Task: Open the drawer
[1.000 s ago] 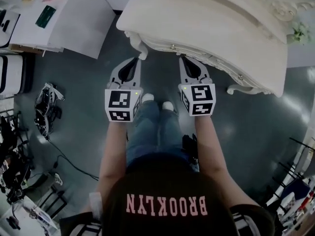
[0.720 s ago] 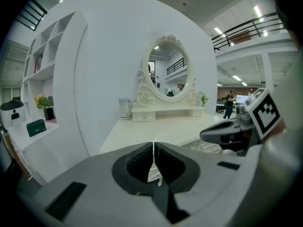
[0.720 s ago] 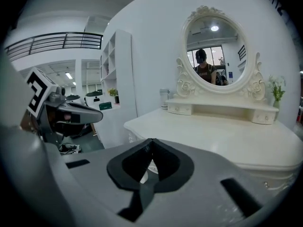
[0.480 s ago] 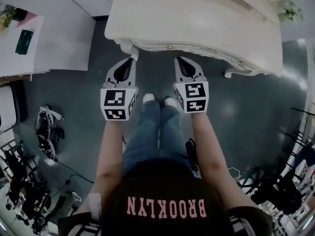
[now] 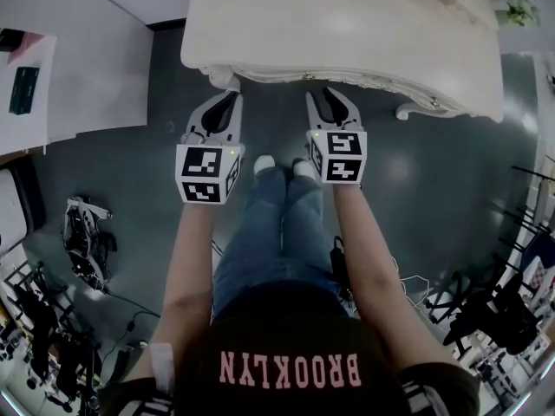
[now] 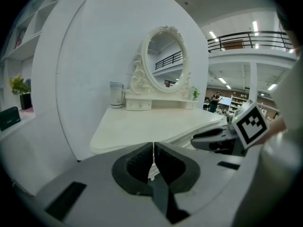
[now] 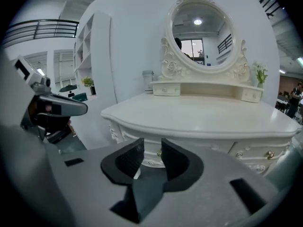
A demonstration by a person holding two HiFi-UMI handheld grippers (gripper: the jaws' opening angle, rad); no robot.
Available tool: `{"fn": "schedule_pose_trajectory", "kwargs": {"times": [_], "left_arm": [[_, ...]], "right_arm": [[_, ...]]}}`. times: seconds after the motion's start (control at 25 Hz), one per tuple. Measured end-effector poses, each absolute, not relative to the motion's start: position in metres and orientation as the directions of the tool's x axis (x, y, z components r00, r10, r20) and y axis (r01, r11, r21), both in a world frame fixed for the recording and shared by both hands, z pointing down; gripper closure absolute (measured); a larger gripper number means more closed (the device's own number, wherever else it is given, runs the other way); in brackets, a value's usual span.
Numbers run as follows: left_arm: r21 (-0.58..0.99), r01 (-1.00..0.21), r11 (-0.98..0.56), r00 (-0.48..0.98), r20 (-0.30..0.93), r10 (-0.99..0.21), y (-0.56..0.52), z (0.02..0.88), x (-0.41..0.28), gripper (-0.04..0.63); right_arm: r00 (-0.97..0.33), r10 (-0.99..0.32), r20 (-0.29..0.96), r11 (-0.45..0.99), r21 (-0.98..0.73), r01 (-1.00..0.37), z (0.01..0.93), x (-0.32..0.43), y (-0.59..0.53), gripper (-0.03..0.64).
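Observation:
A cream carved dressing table [image 5: 347, 24] fills the top of the head view. Its drawer front [image 7: 213, 148] runs under the tabletop, with a small brass knob [image 7: 159, 152] showing in the right gripper view. My right gripper [image 5: 332, 95] points at that front, a short way off. Its jaws have just been opening and stand open; the knob shows through the gap, beyond the fingertips and untouched. My left gripper [image 5: 227, 102] hangs beside it near the table's left corner leg, shut with its pads [image 6: 150, 156] together and nothing held.
An oval mirror [image 7: 202, 32], a small cup [image 7: 148, 81] and a potted plant [image 7: 259, 74] stand at the back of the tabletop. A white side unit [image 5: 87, 59] is at left. Cables and gear [image 5: 87, 237] lie on the grey floor. The person's feet [image 5: 277, 165] are between the grippers.
Both grippers have sunk and tipped downward in front of the table's edge. The right jaws, shut before, now stand apart. The left jaws stay shut.

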State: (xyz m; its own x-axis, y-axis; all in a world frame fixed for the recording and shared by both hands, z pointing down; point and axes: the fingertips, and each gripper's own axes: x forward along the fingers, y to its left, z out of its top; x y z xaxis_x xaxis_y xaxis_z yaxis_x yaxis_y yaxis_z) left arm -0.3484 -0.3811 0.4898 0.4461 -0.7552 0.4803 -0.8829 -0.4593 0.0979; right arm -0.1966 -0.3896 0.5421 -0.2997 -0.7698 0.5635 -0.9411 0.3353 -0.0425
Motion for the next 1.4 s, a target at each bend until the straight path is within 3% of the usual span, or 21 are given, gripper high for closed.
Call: {"fn": "schedule_pose_trajectory", "kwargs": {"times": [0.72, 1.4], "left_arm": [[0.134, -0.874, -0.467, 0.462, 0.526, -0.714, -0.408, 0.531, -0.369, 0.588], [0.177, -0.889, -0.423, 0.446, 0.544, -0.710, -0.402, 0.533, -0.378, 0.588]], "right_arm": [[-0.169, -0.655, 0.736, 0.183, -0.063, -0.981, 0.649, -0.197, -0.433, 0.479], [-0.137, -0.603, 0.786, 0.198, -0.019, -0.980, 0.663, -0.195, -0.442, 0.506]]}}
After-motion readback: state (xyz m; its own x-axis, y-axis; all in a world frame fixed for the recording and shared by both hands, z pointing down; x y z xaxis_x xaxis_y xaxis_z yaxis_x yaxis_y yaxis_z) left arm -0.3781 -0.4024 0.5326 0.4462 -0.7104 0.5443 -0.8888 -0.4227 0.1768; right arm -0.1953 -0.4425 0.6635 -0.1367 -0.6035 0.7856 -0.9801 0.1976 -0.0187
